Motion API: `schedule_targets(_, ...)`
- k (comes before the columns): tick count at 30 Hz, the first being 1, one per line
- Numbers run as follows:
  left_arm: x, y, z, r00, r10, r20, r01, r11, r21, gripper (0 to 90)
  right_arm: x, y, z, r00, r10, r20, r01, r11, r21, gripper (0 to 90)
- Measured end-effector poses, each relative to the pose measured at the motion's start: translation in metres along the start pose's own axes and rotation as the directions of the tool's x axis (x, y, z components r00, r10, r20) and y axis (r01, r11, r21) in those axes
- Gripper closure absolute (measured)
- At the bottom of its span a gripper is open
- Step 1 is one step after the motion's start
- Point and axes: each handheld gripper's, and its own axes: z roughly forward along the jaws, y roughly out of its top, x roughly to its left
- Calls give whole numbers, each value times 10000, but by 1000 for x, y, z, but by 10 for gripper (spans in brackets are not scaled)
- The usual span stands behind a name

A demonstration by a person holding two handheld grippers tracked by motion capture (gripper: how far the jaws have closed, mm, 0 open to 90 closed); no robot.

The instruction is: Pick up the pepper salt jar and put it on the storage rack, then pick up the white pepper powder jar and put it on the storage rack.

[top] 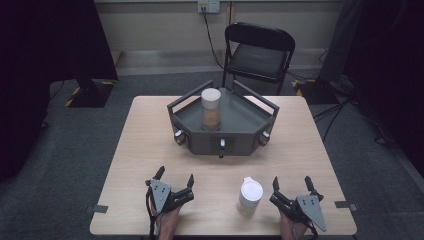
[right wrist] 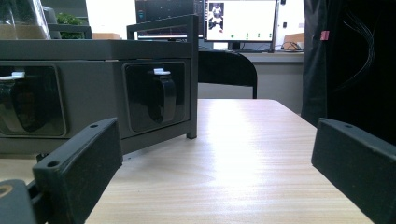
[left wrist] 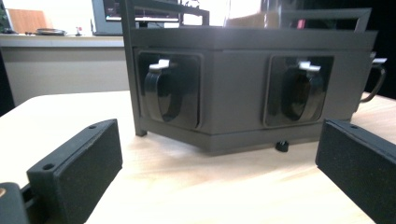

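Note:
A dark grey angled tray unit [top: 235, 142] with knobs on its front faces stands at the table's middle. Inside it stands a clear jar [top: 211, 110] with a white lid and brown contents. A second white-lidded jar [top: 249, 196] stands near the front edge. My left gripper [top: 174, 177] rests open at the front left, nothing between its jaws. My right gripper [top: 291, 182] rests open at the front right, just right of the white-lidded jar. The left gripper view faces the tray unit [left wrist: 243, 88] and two of its knobs. The right gripper view shows the tray unit [right wrist: 98, 88] at left.
The wooden table [top: 150, 145] has bare room on both sides of the tray unit. A black folding chair [top: 257, 52] stands behind the table. Dark curtains and cables lie at the far sides. A lit monitor [right wrist: 240, 21] shows beyond the table.

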Motion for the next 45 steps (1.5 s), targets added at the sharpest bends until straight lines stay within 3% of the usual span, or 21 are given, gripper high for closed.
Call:
schedule_targets(22, -5, -14, -6, 9986, 187, -496, -221, 9973, -699, 6, 0, 0, 0, 10000, 2, 27, -2, 10000, -1, 7)
schedule_targets(45, -5, -14, -5, 9988, 185, -451, -216, 9973, -703, 2, -4, 6, 0, 9995, 71, -296, -71, 10000, 16, 19)
